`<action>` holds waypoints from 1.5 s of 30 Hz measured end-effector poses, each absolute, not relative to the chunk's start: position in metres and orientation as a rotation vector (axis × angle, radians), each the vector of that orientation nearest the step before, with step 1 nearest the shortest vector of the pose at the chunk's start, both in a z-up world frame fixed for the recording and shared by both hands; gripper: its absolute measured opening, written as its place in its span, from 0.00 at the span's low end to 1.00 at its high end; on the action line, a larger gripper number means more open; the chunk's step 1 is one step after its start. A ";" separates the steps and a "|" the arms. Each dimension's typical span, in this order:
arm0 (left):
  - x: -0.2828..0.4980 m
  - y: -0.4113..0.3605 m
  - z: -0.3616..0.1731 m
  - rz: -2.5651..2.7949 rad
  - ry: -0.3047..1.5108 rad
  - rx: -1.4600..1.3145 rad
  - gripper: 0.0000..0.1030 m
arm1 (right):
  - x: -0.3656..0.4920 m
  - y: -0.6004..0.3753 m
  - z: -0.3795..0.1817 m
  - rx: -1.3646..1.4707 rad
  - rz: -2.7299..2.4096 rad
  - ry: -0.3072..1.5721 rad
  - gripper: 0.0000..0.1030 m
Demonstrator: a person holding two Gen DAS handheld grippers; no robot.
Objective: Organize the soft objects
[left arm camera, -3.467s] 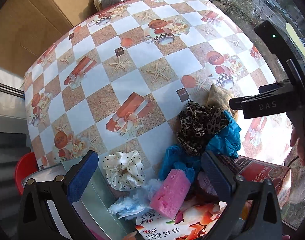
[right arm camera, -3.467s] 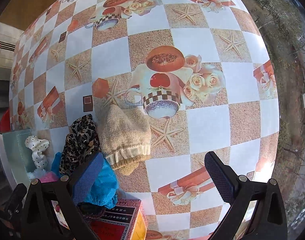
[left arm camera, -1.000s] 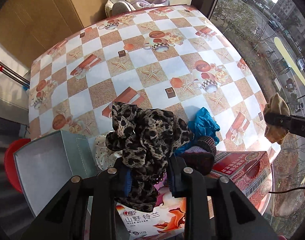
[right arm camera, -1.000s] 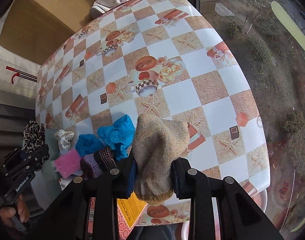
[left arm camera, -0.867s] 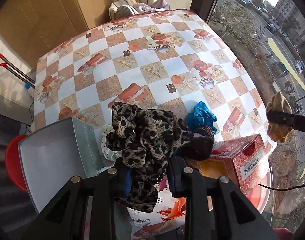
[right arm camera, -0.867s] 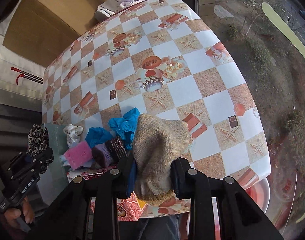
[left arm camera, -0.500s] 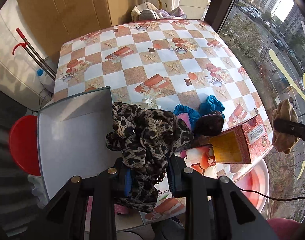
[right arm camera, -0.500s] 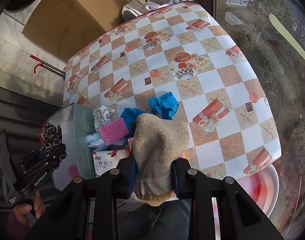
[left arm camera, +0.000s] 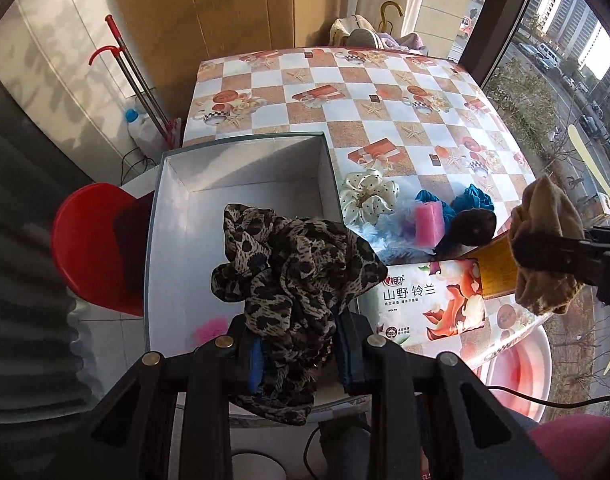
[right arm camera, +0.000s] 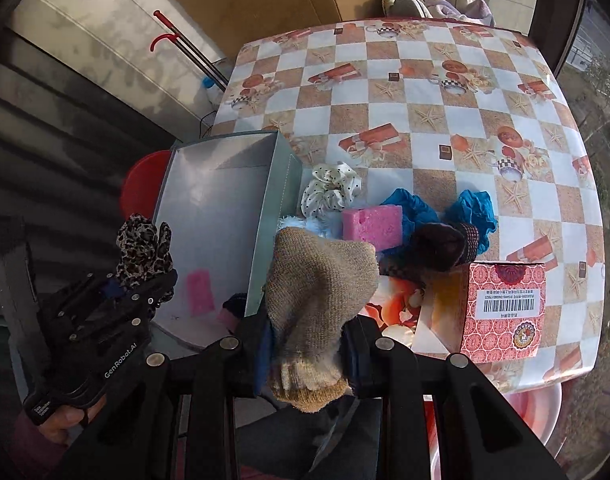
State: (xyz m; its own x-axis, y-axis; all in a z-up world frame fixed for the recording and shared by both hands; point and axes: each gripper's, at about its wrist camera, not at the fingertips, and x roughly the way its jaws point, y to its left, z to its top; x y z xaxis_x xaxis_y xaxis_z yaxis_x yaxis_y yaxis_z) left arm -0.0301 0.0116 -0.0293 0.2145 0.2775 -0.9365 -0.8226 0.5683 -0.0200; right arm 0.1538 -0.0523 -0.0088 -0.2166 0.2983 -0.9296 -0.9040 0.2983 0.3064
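While both claws were loaded and held up over the table's near end, the scene read, left to right:

Grey box (left arm camera: 241, 184): it sat open at the left, its floor mostly bare apart from something pink (right arm camera: 200, 293) low inside.

Left gripper (left arm camera: 297, 360): it was clenched on the leopard scrunchie (left arm camera: 293, 268), which bulged out above the jaws over the box.

Leopard scrunchie, handling: light, limp and springy by the look of it; a pinch through the bunched middle seemed safest, since a loose fold could slip free.

Table pile: a polka-dot scrunchie (right arm camera: 331, 194), a pink sponge (right arm camera: 372, 222), blue fabric (right arm camera: 471, 212) and a dark knit piece (right arm camera: 441, 250) lay bunched just right of the box wall.

Right gripper (right arm camera: 307, 354): it was clamped on the beige knit hat (right arm camera: 317, 300), whose cuff hung below the jaws.

Beige knit hat, handling: soft, thick and not fragile; its coarse knit probably gave good friction, and a grip near the ribbed cuff looked firmest.
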 end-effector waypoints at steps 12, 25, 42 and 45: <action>-0.078 0.002 -0.030 0.904 1.084 -0.609 0.30 | 0.078 -0.009 -0.005 -0.688 1.411 1.305 0.30; -0.086 0.002 -0.028 0.927 1.060 -0.607 0.30 | 0.051 -0.014 -0.024 -0.783 1.435 1.337 0.30; -0.084 0.007 -0.031 0.907 1.065 -0.607 0.30 | 0.055 -0.018 -0.027 -0.759 1.410 1.362 0.30; -0.083 0.009 -0.030 0.904 1.057 -0.610 0.30 | 0.057 -0.019 -0.026 -0.757 1.401 1.361 0.30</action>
State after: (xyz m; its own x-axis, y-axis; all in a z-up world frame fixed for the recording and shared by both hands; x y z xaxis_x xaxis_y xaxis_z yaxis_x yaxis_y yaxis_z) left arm -0.0831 0.0093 -0.0304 0.2048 0.3292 -0.9218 -0.8596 0.5109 -0.0085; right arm 0.0570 -0.0189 -0.0264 -0.3040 0.2272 -0.9252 -0.9314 0.1333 0.3387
